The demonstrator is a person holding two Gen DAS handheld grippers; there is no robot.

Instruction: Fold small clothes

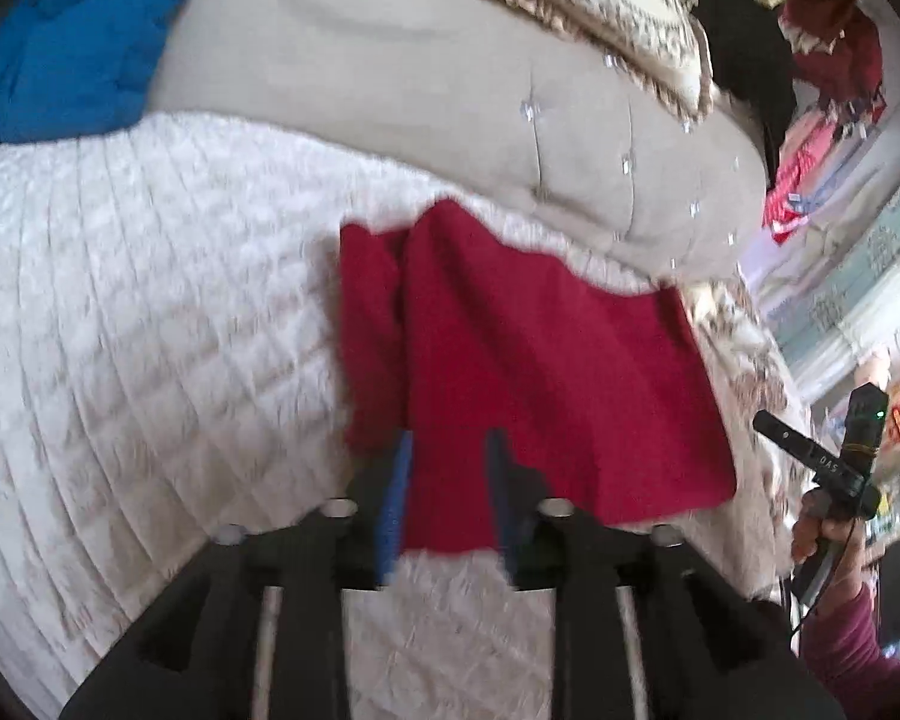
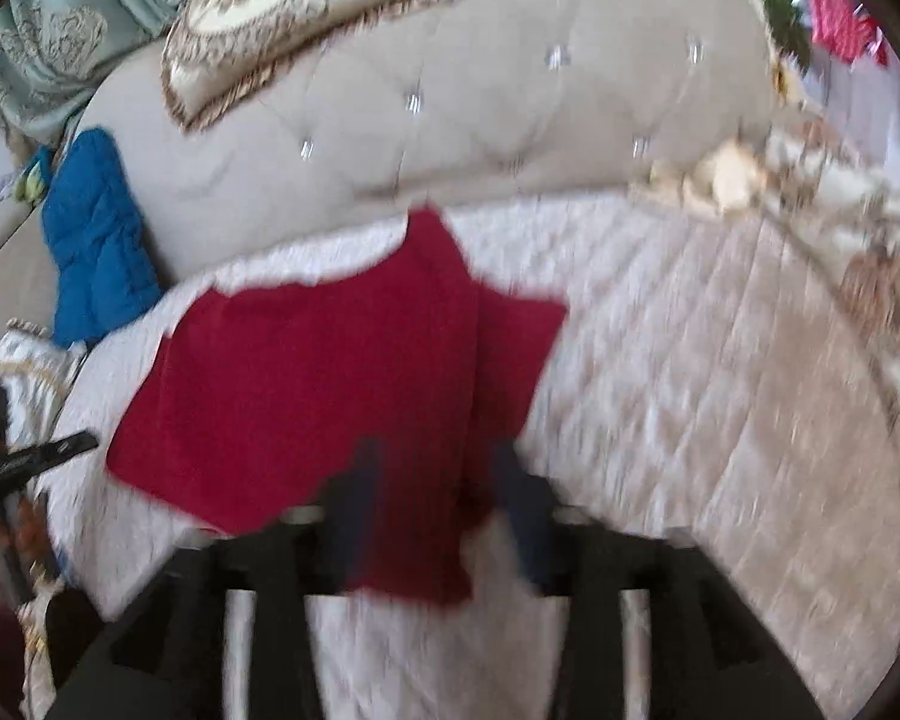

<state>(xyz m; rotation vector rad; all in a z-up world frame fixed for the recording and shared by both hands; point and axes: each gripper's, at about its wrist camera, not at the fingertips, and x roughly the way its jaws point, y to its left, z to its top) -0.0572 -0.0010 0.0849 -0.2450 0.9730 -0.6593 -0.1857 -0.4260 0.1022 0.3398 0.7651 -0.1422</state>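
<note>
Here, red garment [image 1: 528, 360] spread mid-frame on the white bed cover [image 1: 150, 300], near hem between left gripper [image 1: 447, 474] and right gripper [image 2: 435, 480] fingers, seemingly clamped on cloth despite blur, likely to fold it evenly.

Both wrist views close over red garment [image 1: 510, 360]

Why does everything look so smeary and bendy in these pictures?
Left wrist view: the red cloth and white quilt are smeared by motion blur; right wrist view: blurrier still, especially the right gripper; both views: the fisheye lens curves the tufted headboard.
</note>
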